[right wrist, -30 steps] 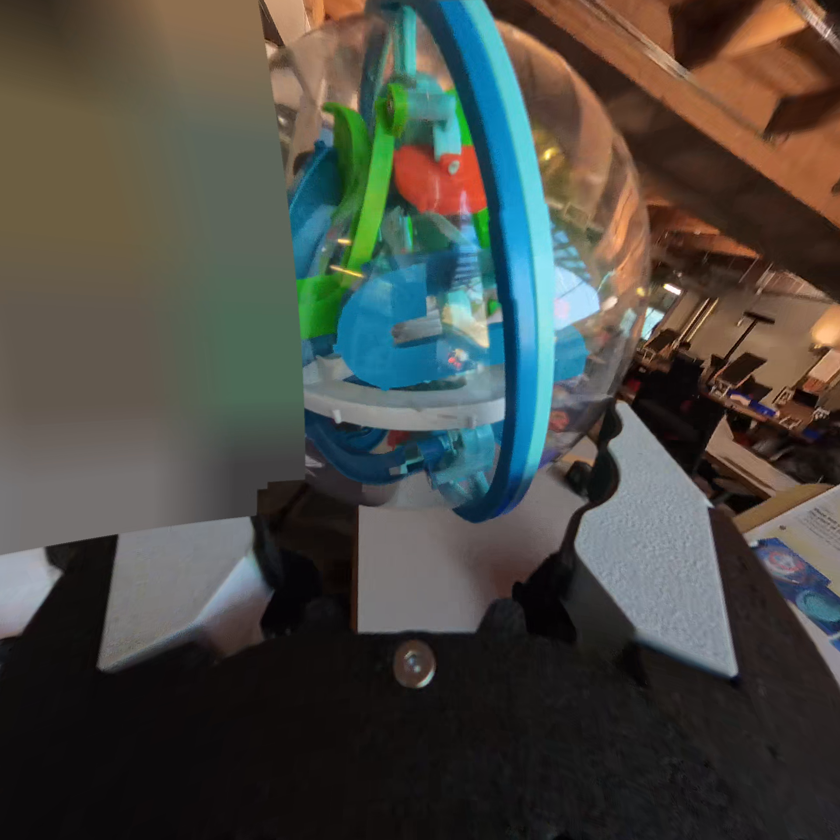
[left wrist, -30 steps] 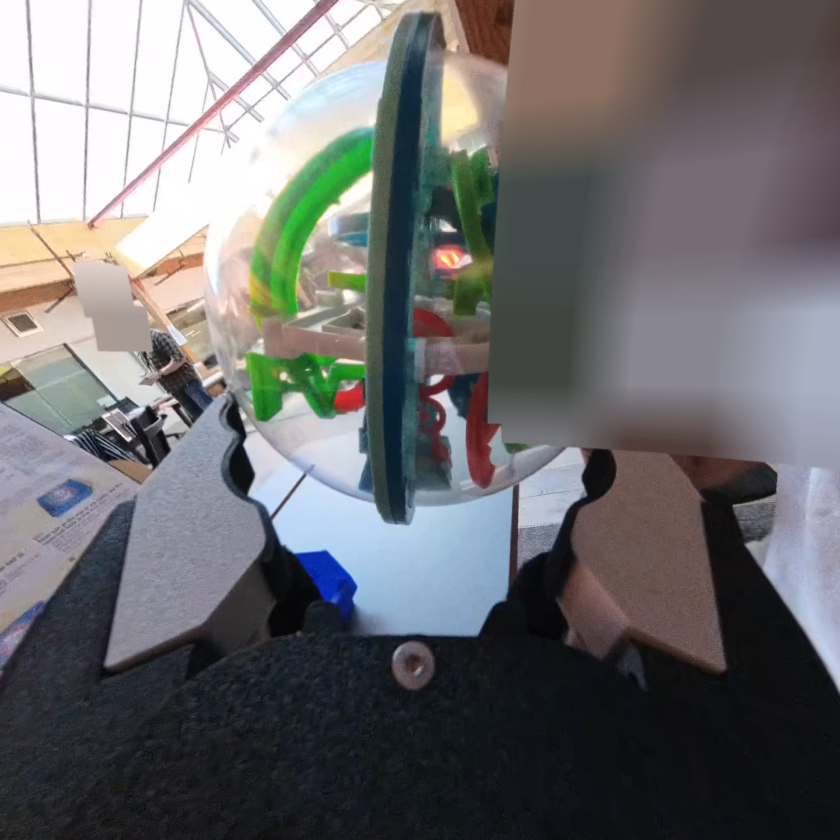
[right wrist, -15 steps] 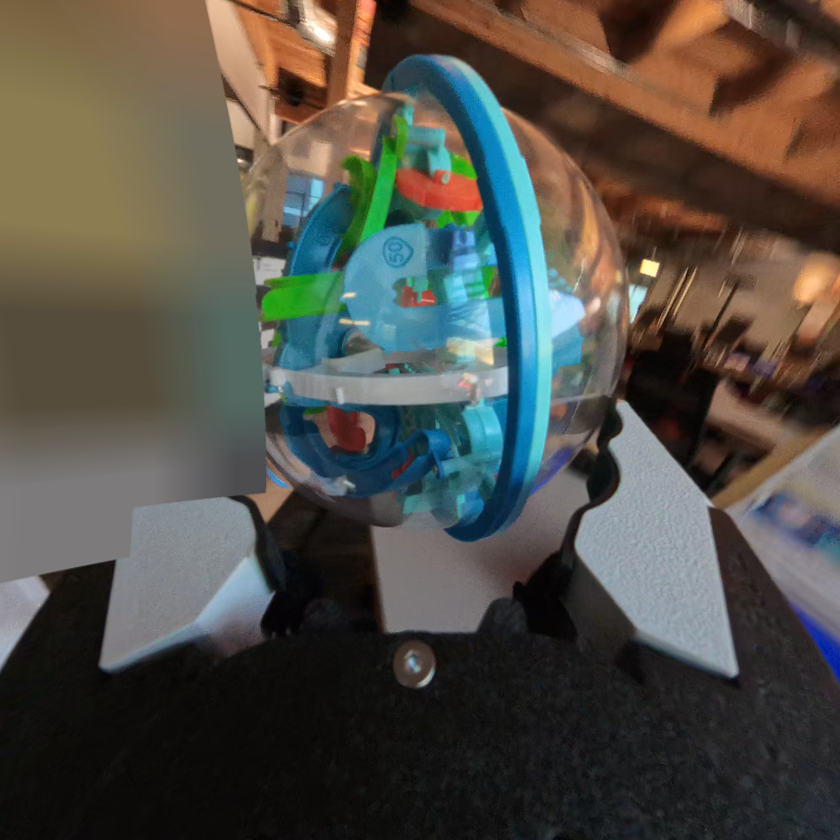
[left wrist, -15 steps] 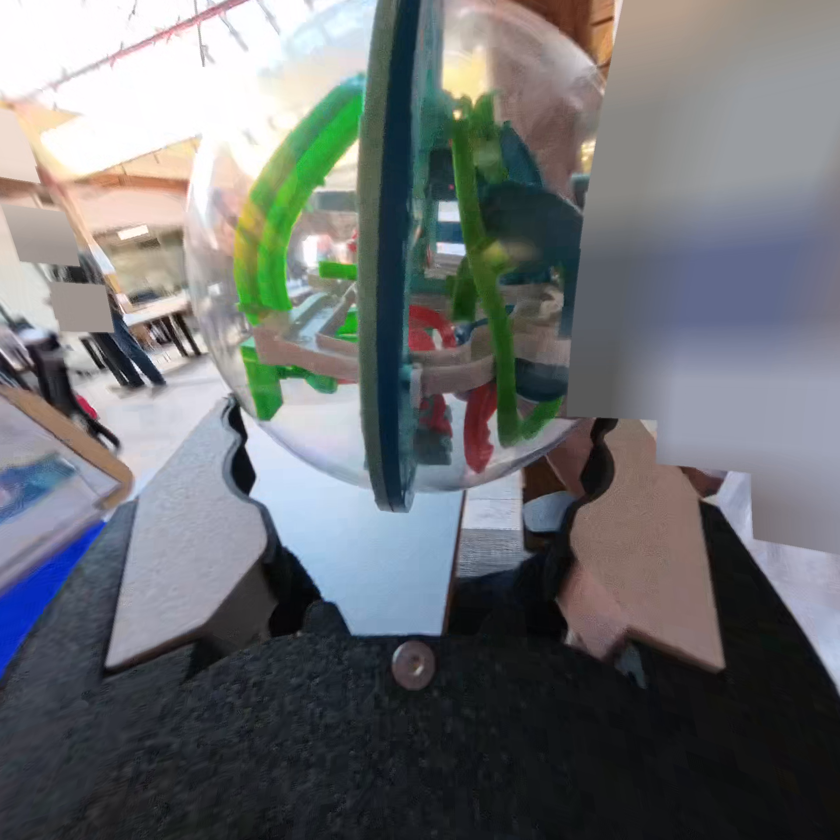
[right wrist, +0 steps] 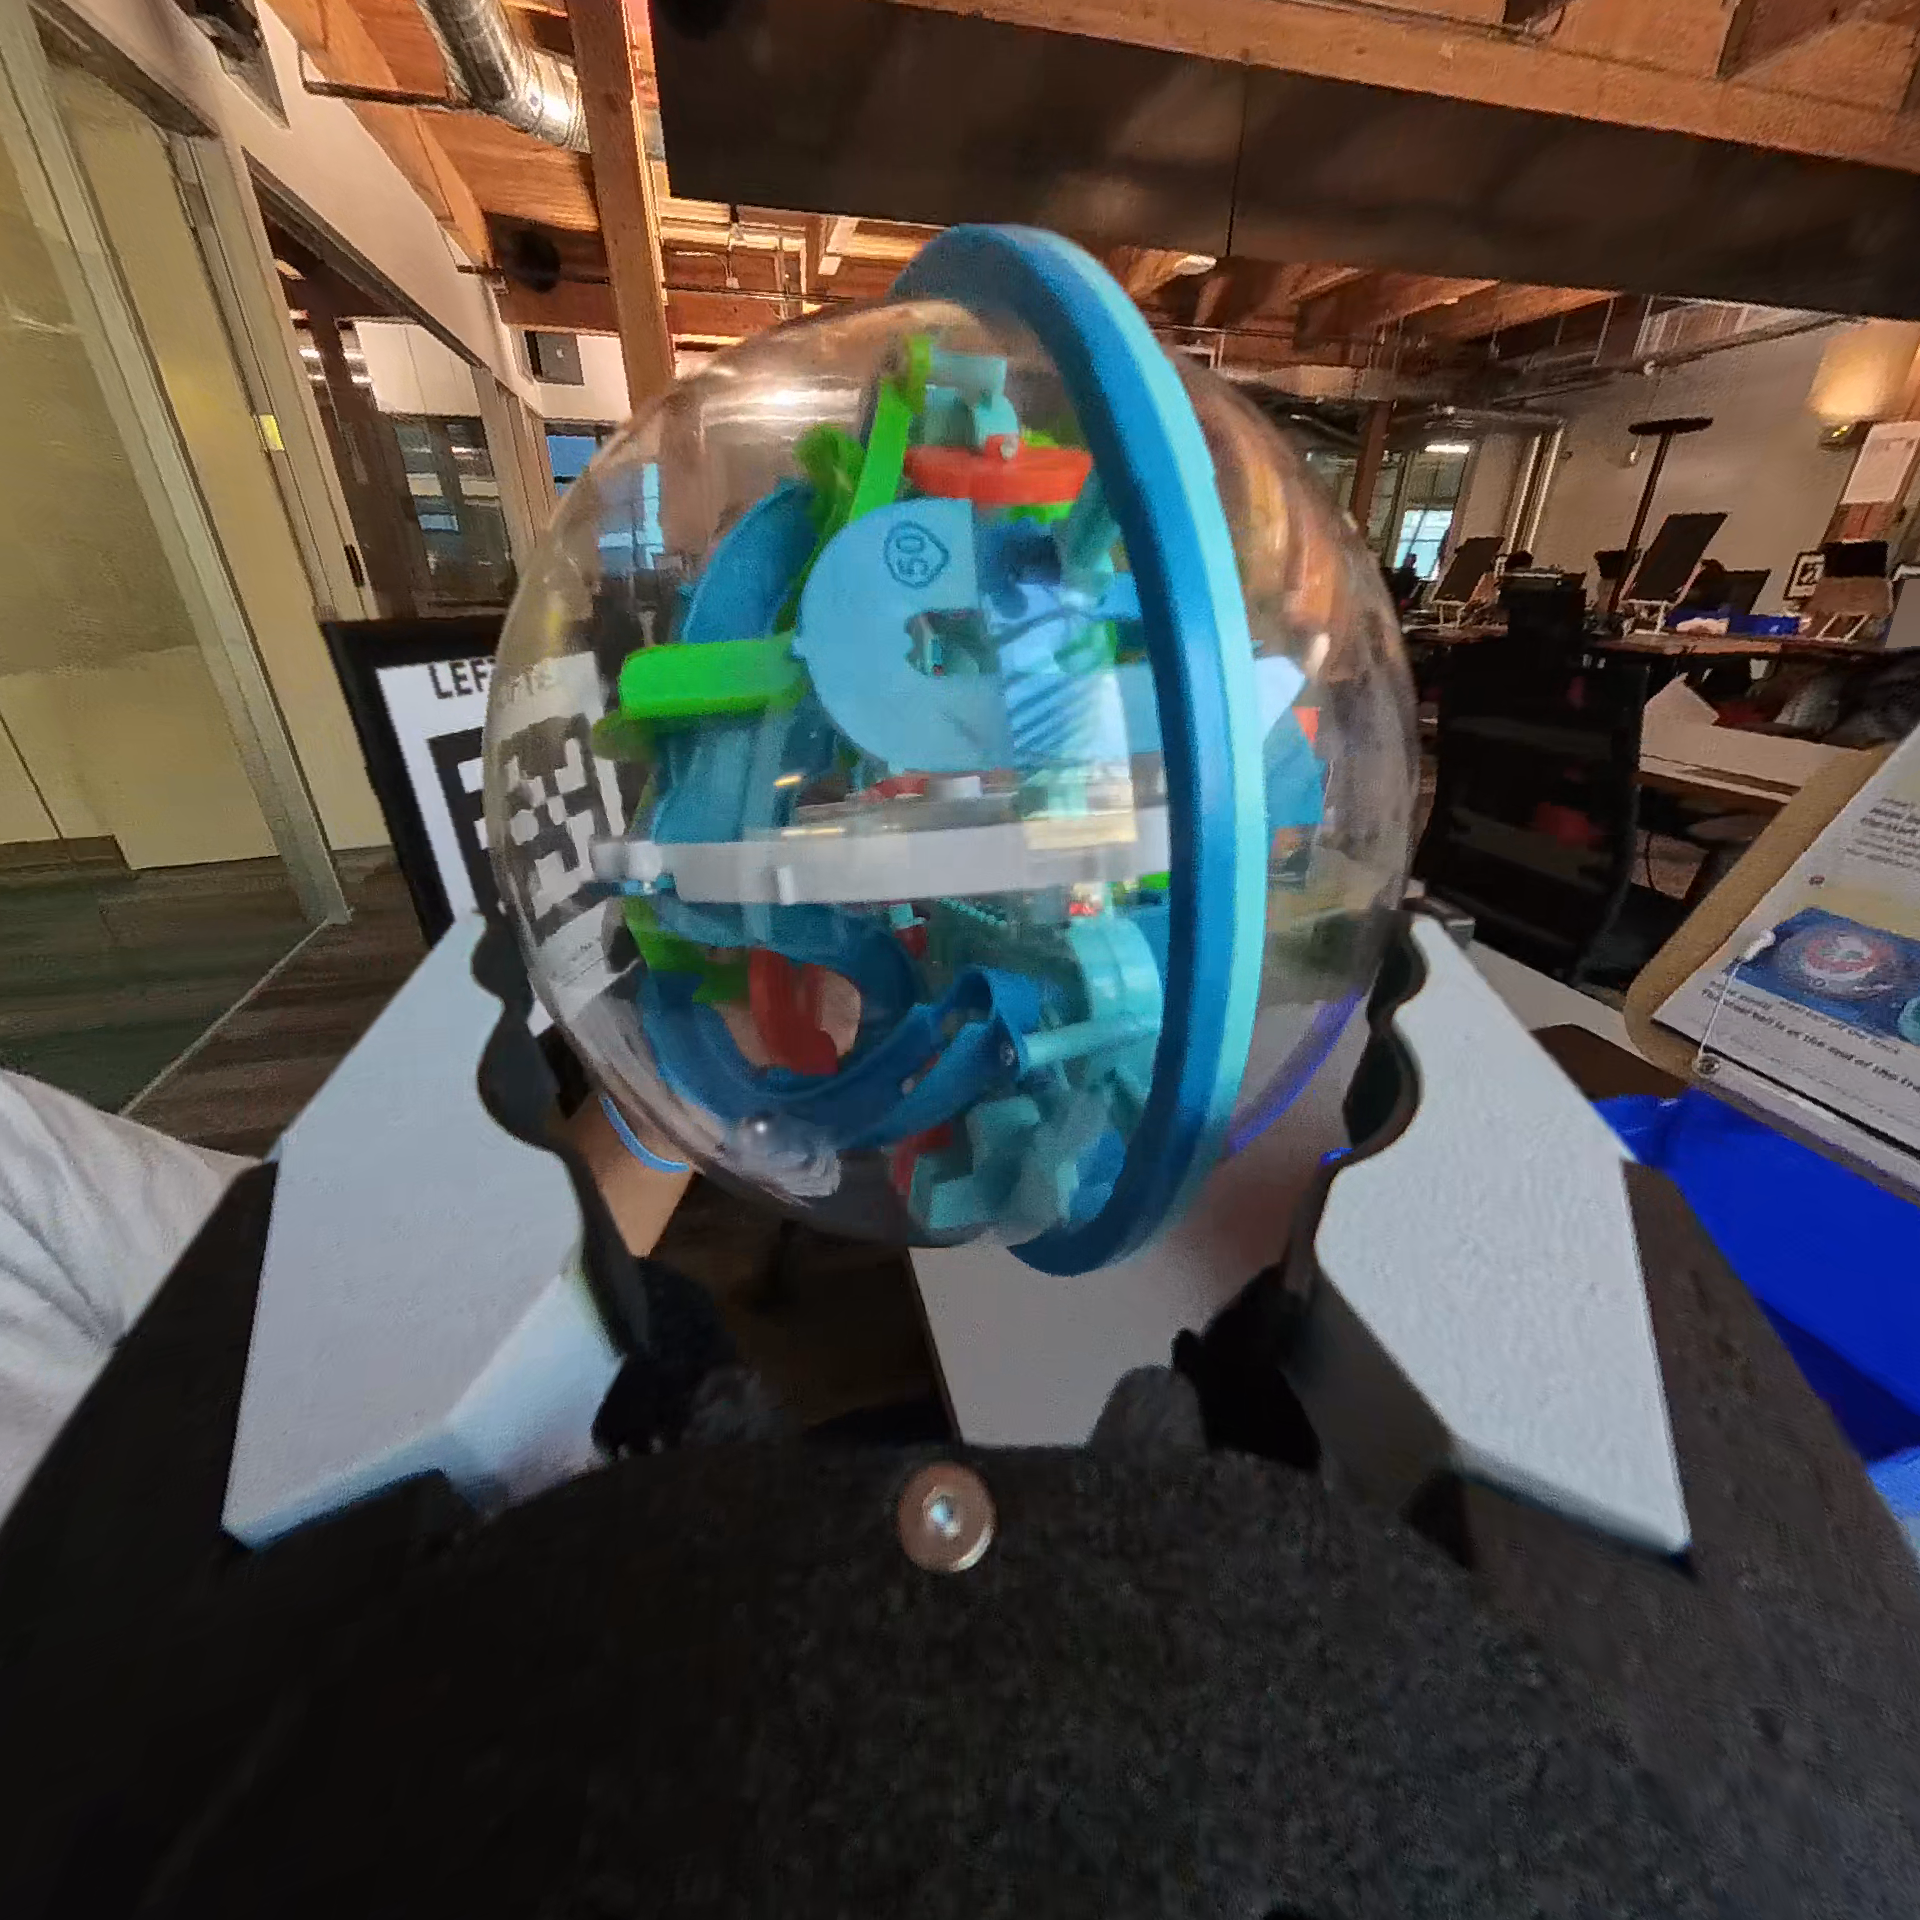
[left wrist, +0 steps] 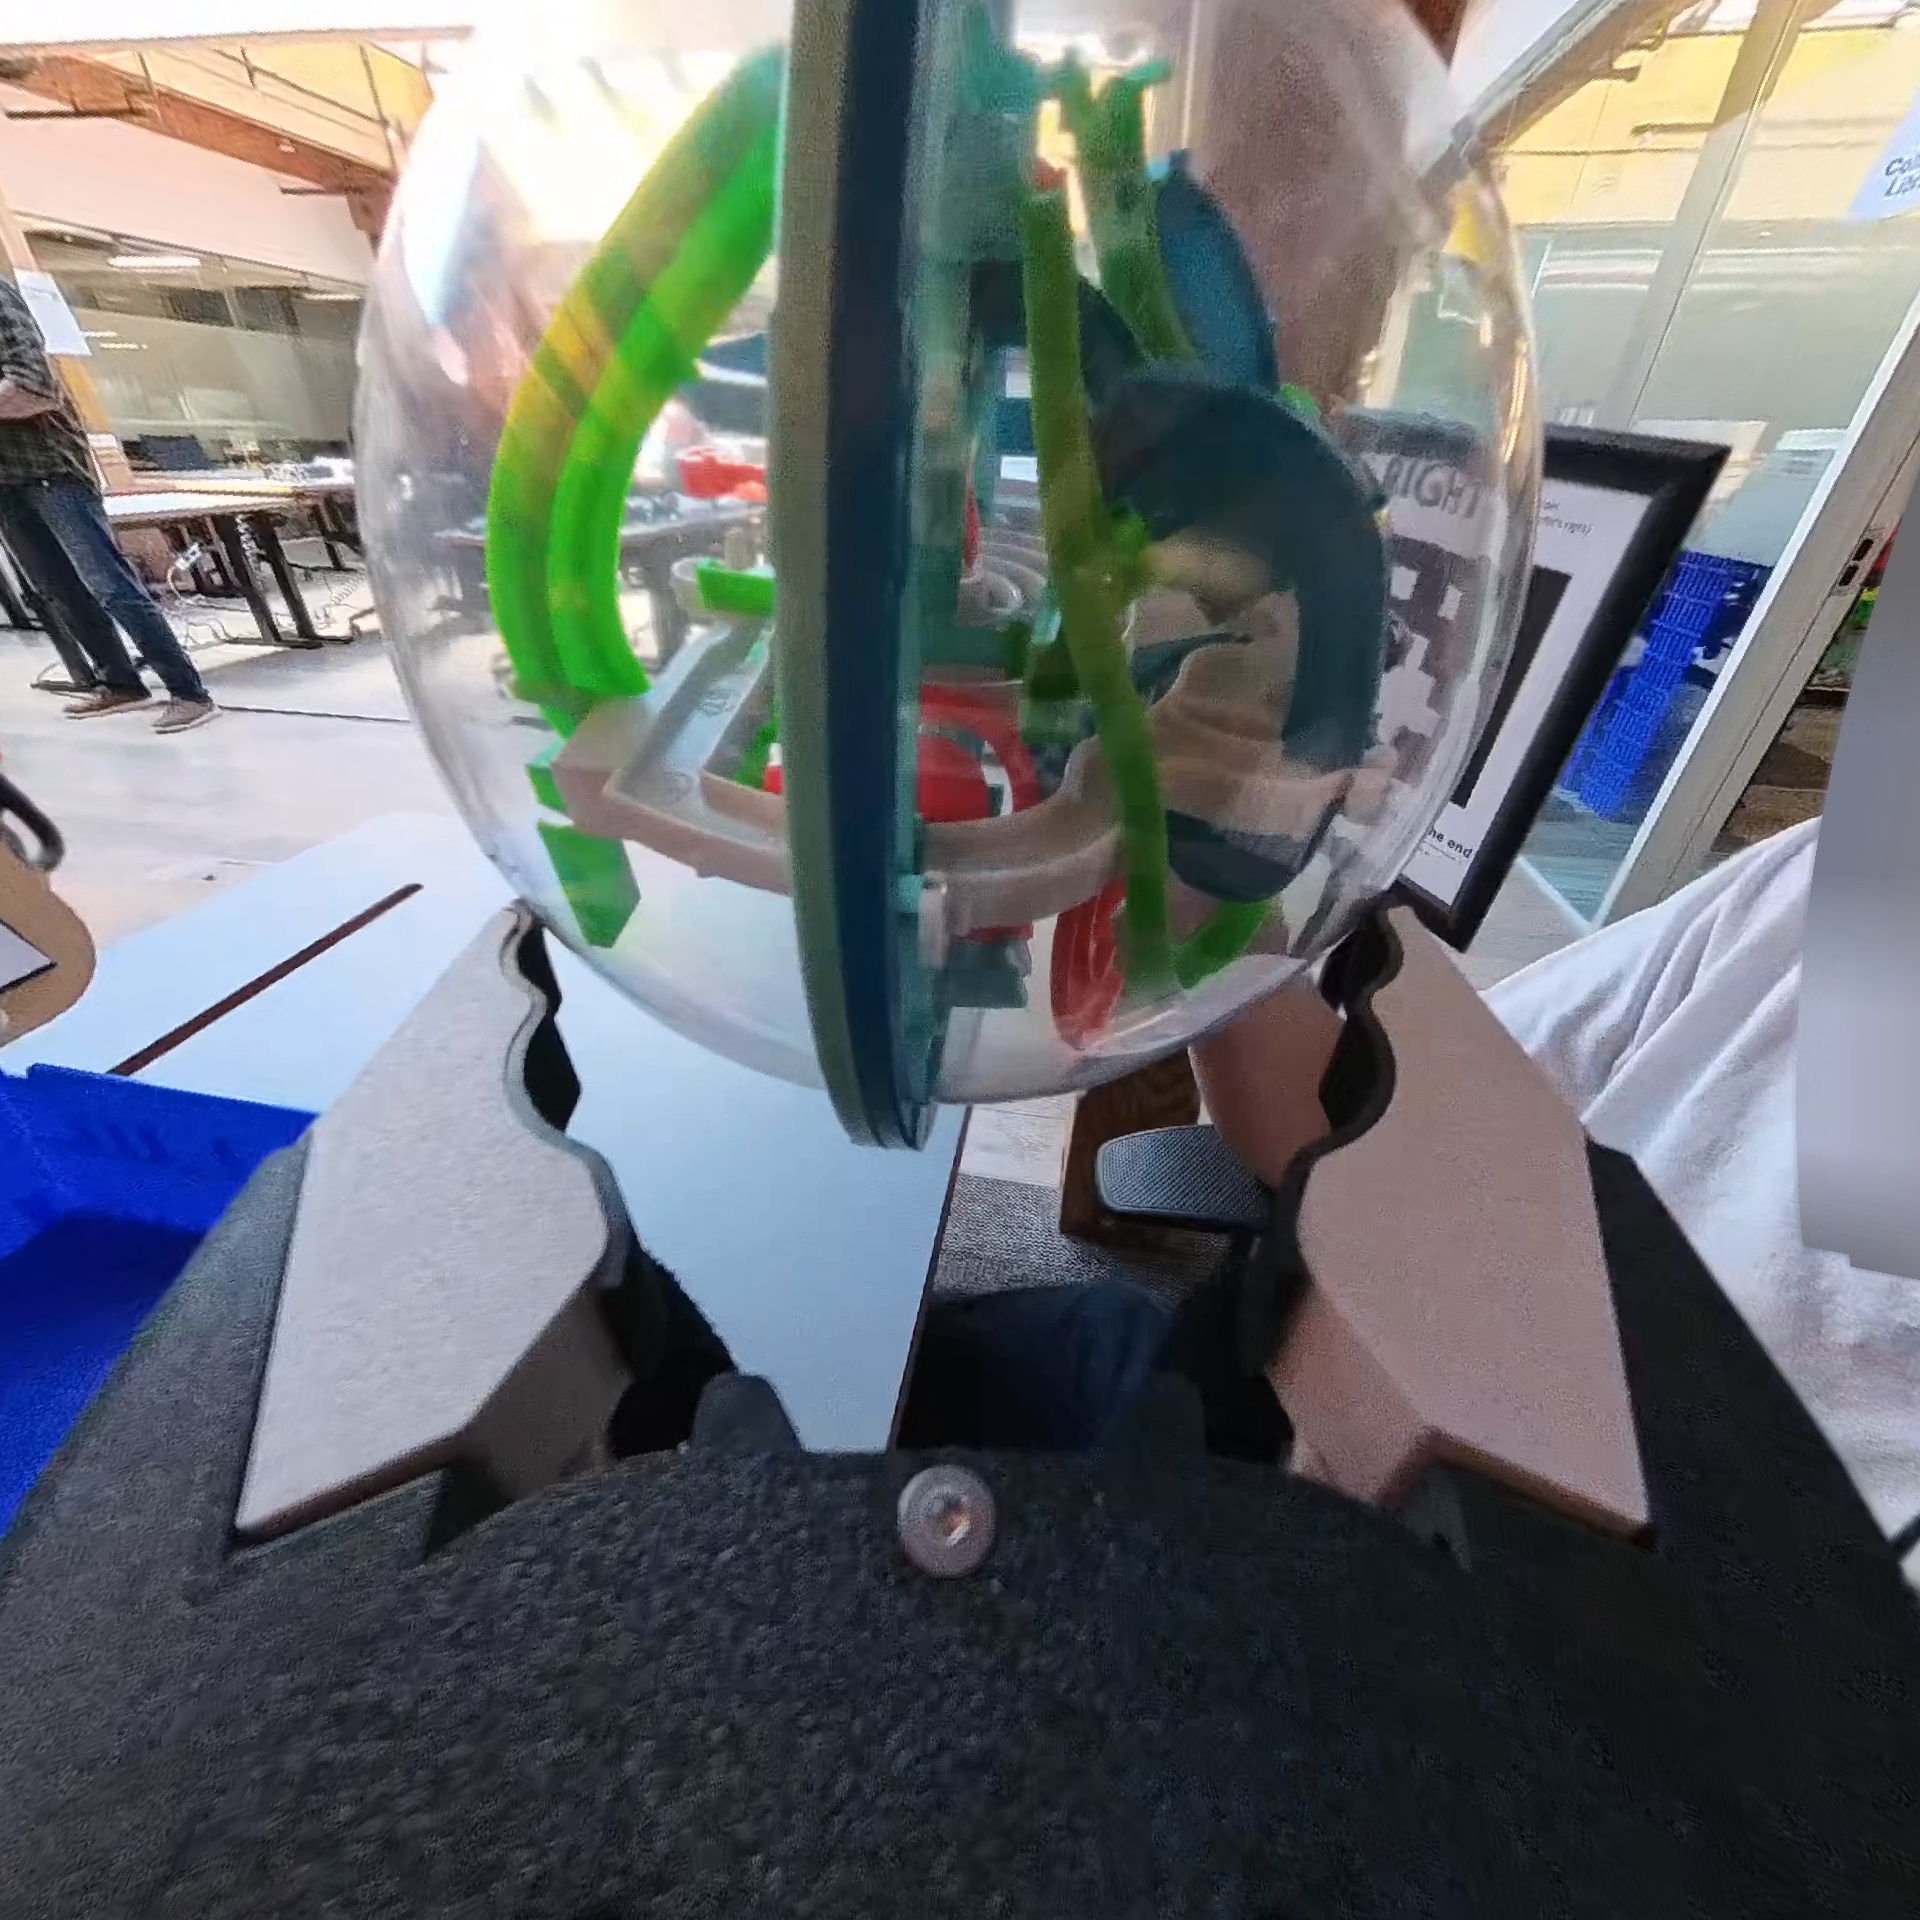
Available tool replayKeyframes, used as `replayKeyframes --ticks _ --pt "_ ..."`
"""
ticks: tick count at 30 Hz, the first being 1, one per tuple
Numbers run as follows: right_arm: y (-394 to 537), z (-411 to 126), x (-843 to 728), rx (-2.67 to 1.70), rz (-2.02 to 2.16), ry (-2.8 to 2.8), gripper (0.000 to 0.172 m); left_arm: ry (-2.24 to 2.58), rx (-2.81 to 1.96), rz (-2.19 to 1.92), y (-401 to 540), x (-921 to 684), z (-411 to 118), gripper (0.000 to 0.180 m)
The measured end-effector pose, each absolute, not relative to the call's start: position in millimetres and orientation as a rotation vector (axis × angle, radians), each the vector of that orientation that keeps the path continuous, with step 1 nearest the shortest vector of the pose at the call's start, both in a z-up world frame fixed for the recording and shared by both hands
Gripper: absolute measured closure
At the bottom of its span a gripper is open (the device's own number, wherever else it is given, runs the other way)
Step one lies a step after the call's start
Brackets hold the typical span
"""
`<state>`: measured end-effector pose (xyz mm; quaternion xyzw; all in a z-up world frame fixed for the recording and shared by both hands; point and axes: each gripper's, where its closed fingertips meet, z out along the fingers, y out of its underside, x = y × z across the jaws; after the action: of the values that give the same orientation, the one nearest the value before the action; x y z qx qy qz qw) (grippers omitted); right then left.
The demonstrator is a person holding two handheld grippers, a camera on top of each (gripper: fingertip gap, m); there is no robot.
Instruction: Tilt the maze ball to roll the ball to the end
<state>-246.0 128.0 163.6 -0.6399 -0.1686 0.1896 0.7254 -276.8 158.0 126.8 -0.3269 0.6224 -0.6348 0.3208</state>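
Where both wrist views meet it, maze ball (left wrist: pixel 935 540): clear sphere, blue rim upright, green, blue and red tracks inside; clamped aloft between wide-spread pads of left gripper (left wrist: pixel 940 956) and right gripper (right wrist: pixel 940 966).

Clear maze ball (right wrist: pixel 727 582) — blue ring (right wrist: pixel 1195 665), green, red and light-blue tracks — beside a blue bin (left wrist: pixel 94 1174).

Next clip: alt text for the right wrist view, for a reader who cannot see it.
A clear maze ball with a blue ring around its middle and blue, green and red tracks inside sits clamped between the white fingers of the right hand-held gripper, raised in a workshop with wooden ceiling beams.
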Motion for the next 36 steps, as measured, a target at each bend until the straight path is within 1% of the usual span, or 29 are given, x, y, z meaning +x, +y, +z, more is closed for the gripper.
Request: replayKeyframes --ticks 5,16,36 --pt "114 172 -258 -1.364 0.358 -0.443 0.019 1.644 -0.790 -1.614 146 -286 132 0.036" --pt "106 180 -264 -1.301 0.358 -0.468 0.019 1.631 -0.768 -1.583 140 -290 137 0.036" --pt "109 175 -263 -1.346 0.360 -0.456 0.019 1.650 -0.789 -1.579 143 -290 134 0.036"
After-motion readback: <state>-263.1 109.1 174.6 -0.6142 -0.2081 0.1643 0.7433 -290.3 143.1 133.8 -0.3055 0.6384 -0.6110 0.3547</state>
